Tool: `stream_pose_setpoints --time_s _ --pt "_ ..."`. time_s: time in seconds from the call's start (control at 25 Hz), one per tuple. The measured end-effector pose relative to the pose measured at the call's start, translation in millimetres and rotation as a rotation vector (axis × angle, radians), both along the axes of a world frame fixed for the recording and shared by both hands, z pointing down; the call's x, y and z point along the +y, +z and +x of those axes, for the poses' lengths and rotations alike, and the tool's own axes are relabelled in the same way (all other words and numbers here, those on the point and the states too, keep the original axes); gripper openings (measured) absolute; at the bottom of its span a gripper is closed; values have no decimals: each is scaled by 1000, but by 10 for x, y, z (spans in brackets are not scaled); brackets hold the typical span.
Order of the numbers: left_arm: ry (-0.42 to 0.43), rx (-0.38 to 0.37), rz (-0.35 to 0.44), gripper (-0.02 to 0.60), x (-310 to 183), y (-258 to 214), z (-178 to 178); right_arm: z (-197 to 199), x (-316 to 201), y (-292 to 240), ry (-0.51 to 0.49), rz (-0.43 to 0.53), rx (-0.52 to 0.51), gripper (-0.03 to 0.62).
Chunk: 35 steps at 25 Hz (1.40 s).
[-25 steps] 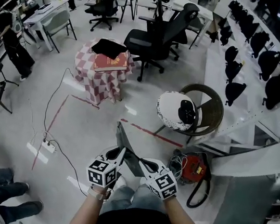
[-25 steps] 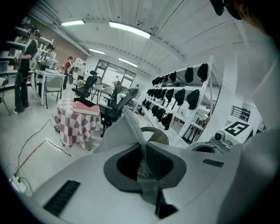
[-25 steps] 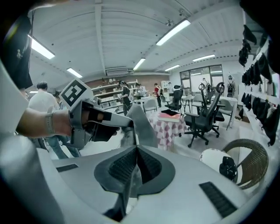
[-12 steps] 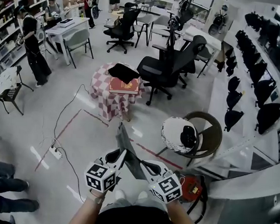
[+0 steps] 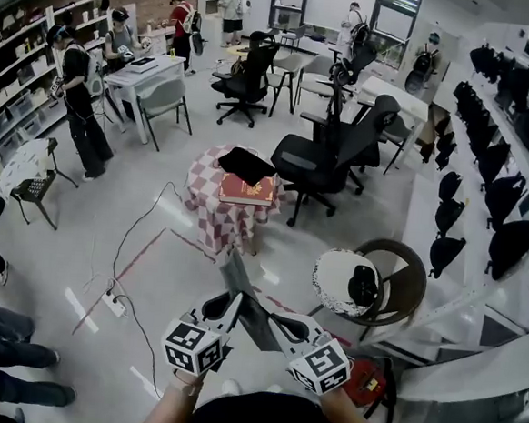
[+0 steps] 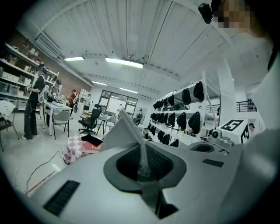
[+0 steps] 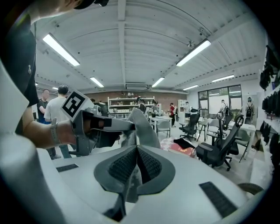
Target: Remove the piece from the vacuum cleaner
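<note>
Wide workshop floor spreads below, dotted with an office chair, a checked table bearing a red book, and a round wicker chair. Low at the person's right sits the red vacuum cleaner. The piece, a thin grey sheet, is already clear of it, held up in the air in front of the body. The left gripper and the right gripper grip the sheet's near end side by side. In both gripper views the ribbed pads are closed right down on the thin grey material, with nothing else between them. To my eye the removal proper is done, and what remains is carrying the sheet off. That calls for both pinches to stay firm, since only the near end is gripped, and for the two grippers to travel together at an even spacing. Pulling apart could tear so thin a sheet; crowding together could buckle it.
</note>
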<state>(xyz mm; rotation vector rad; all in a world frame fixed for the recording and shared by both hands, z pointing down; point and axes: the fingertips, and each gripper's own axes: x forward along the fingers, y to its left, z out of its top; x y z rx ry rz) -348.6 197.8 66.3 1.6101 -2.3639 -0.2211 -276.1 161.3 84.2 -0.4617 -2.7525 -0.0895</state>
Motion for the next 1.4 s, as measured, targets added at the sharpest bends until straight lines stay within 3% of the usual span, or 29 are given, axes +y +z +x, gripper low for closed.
stream_pose_setpoints --time_s 0.52,1.4 --pt "-64 -22 1 37 13 -120 -175 -204 -16 -105 -74 32 -28 31" --pt "-89 -1 -38 37 188 10 -85 -125 146 2 -81 32 -18 32"
